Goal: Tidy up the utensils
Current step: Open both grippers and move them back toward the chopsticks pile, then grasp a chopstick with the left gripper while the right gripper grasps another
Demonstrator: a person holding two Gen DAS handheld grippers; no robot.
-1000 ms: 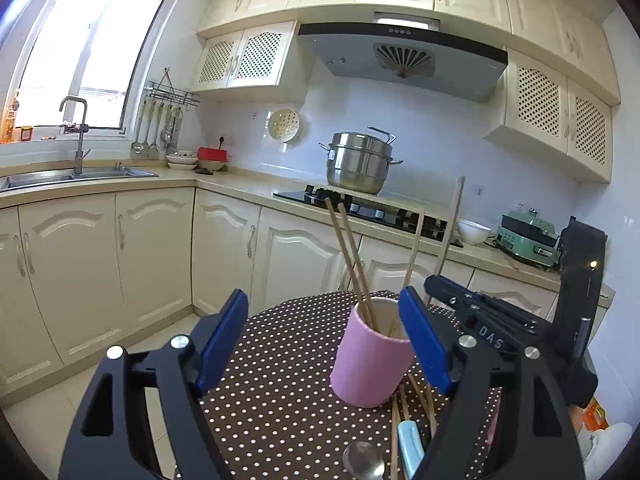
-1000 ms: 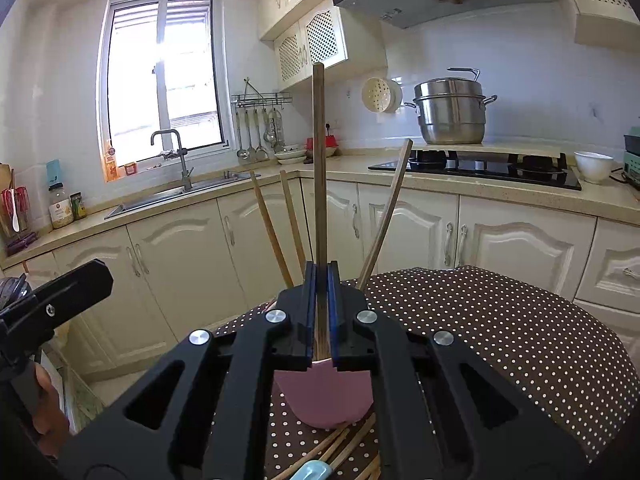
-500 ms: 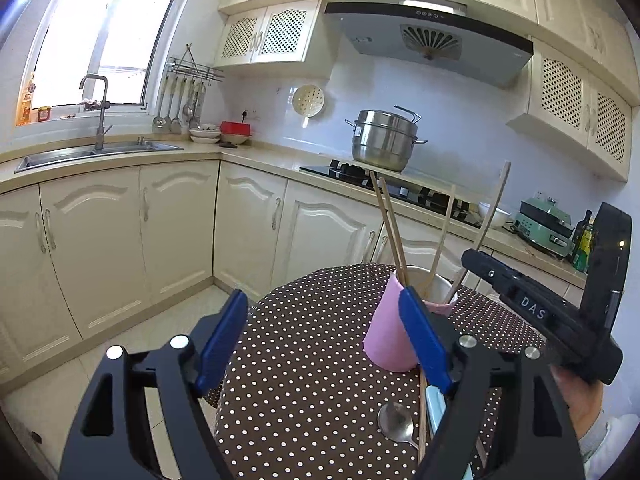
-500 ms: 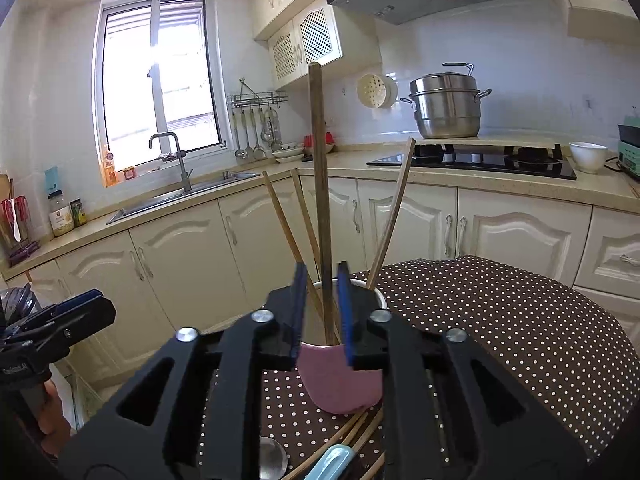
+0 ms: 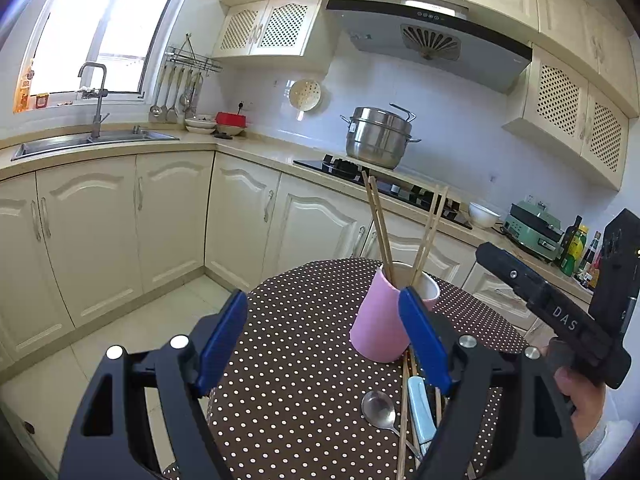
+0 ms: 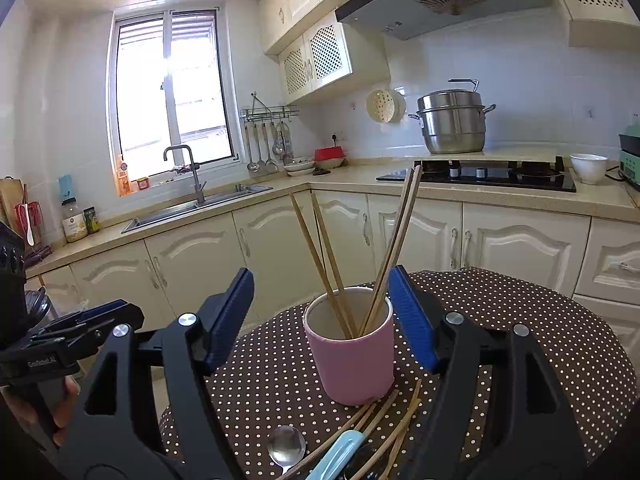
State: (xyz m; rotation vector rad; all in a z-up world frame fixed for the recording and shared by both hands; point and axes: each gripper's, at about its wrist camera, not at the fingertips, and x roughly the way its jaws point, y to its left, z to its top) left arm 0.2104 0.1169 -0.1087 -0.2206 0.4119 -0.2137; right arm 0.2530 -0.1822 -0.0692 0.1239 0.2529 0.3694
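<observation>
A pink cup (image 5: 380, 320) (image 6: 352, 356) stands on the brown dotted table (image 6: 520, 320). Several wooden chopsticks (image 6: 396, 240) lean in it, two to the left and two to the right. My right gripper (image 6: 320, 280) hangs just in front of the cup, its jaws opening, and the pads touch nothing. My left gripper (image 5: 322, 308) is open and empty, left of the cup. Loose chopsticks (image 6: 384, 420), a metal spoon (image 5: 378, 408) and a light blue handle (image 5: 420, 408) lie on the cloth in front of the cup.
The round table's edge (image 5: 256, 300) drops to the tiled floor on the left. Cream cabinets line the walls behind, with a sink (image 6: 192, 208), a steel pot (image 6: 452, 124) on the hob and a white bowl (image 6: 588, 168). A hand holds the other gripper at each view's side.
My right gripper went from shut on an upright chopstick to open. That chopstick now leans in the cup. Both grippers have drawn back a little from the cup.
</observation>
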